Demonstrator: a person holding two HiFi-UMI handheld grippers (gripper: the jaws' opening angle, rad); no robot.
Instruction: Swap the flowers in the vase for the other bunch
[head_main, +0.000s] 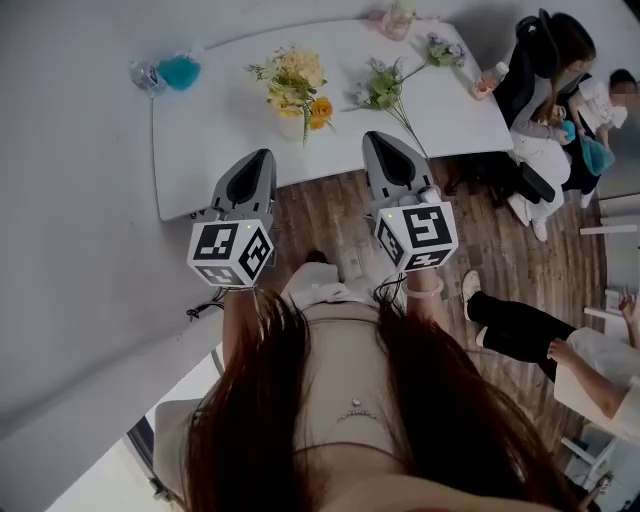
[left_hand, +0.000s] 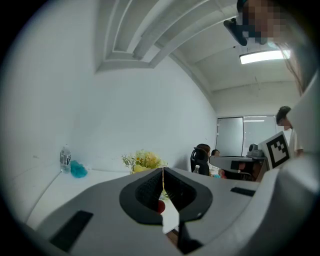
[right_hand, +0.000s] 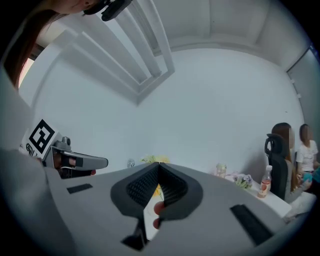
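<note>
Both tools hover short of the desk (head_main: 200, 160), the left tool (head_main: 262, 156) and right tool (head_main: 378, 138) each with jaws pressed together on nothing. Yellow flowers (head_main: 293, 75) stand in the vase (head_main: 291, 126) at upper middle of the frame; the other bunch (head_main: 385, 88) lies just right, its stem reaching the near edge. To my eye, a one-sided tug on the yellow stems could tip the vase, and a careless reach could sweep the loose bunch off. Only the head view shows that bunch plainly; the left gripper view catches just the yellow blooms.
</note>
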